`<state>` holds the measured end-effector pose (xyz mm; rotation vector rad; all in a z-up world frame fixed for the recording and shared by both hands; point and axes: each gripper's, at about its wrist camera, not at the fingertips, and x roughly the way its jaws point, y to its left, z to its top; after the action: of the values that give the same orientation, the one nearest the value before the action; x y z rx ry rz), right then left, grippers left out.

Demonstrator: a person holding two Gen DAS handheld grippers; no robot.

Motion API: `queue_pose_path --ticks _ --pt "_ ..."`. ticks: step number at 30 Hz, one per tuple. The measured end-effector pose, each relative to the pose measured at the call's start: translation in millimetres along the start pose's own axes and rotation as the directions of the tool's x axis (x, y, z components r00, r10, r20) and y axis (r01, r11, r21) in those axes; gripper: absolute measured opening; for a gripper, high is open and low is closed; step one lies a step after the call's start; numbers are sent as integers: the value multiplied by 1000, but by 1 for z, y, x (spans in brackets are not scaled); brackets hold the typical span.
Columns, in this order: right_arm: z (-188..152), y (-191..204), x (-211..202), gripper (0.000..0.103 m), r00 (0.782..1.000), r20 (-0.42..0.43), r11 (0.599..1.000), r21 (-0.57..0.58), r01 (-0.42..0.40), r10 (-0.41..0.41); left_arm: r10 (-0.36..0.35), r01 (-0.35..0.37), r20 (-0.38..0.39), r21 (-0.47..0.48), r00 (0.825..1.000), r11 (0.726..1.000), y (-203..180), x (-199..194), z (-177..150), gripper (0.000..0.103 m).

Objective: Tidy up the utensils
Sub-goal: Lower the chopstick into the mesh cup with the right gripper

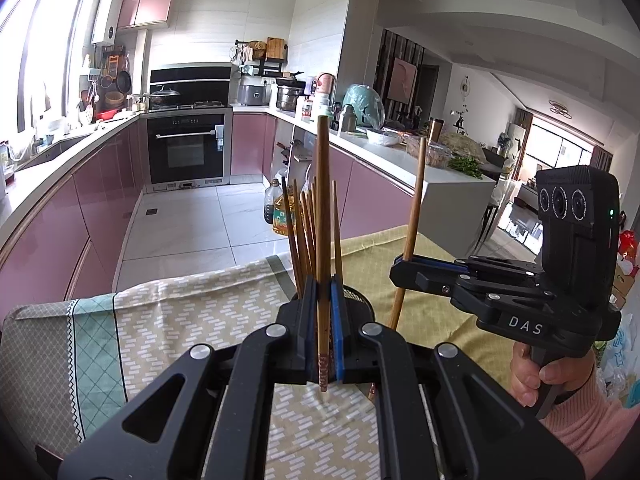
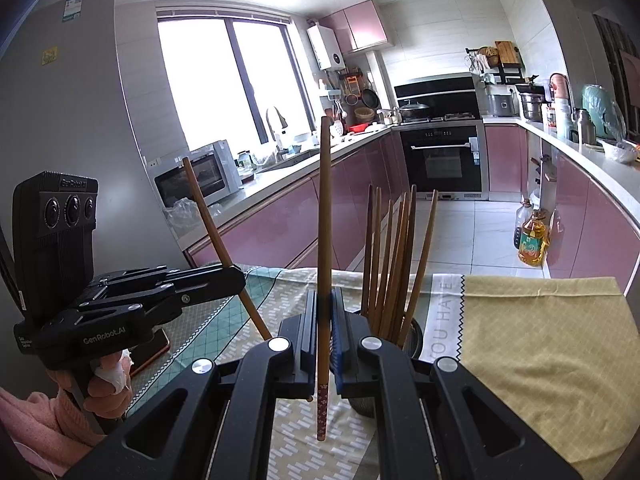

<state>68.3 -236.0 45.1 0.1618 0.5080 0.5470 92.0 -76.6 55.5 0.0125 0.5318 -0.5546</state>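
Note:
My left gripper [image 1: 323, 292] is shut on a brown chopstick [image 1: 322, 216], held upright above the table. My right gripper [image 2: 323, 300] is shut on a second chopstick [image 2: 324, 240], also upright. Each gripper shows in the other's view: the right gripper [image 1: 404, 268] with its chopstick [image 1: 414, 208] at right, the left gripper [image 2: 236, 276] with its tilted chopstick [image 2: 212, 220] at left. Several chopsticks [image 2: 394, 256] stand in a dark mesh holder [image 2: 414, 334], just beyond and to the right of the right gripper; in the left wrist view they [image 1: 306, 232] stand right behind the left gripper.
The table is covered by a patterned cloth [image 1: 192, 320] and a yellow cloth [image 2: 540, 340]. A phone [image 2: 152, 354] lies on the table by the left hand. Pink kitchen cabinets [image 1: 100, 200], an oven [image 1: 186, 152] and oil bottles [image 2: 532, 240] on the floor lie beyond the table.

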Motion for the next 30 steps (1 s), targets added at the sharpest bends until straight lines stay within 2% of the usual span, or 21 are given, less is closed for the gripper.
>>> queue_pose_path --ticks 30 --pt "20 -2 0 6 999 44 1000 -10 13 -12 -8 8 74 -3 997 1000 3 -1 30 8"
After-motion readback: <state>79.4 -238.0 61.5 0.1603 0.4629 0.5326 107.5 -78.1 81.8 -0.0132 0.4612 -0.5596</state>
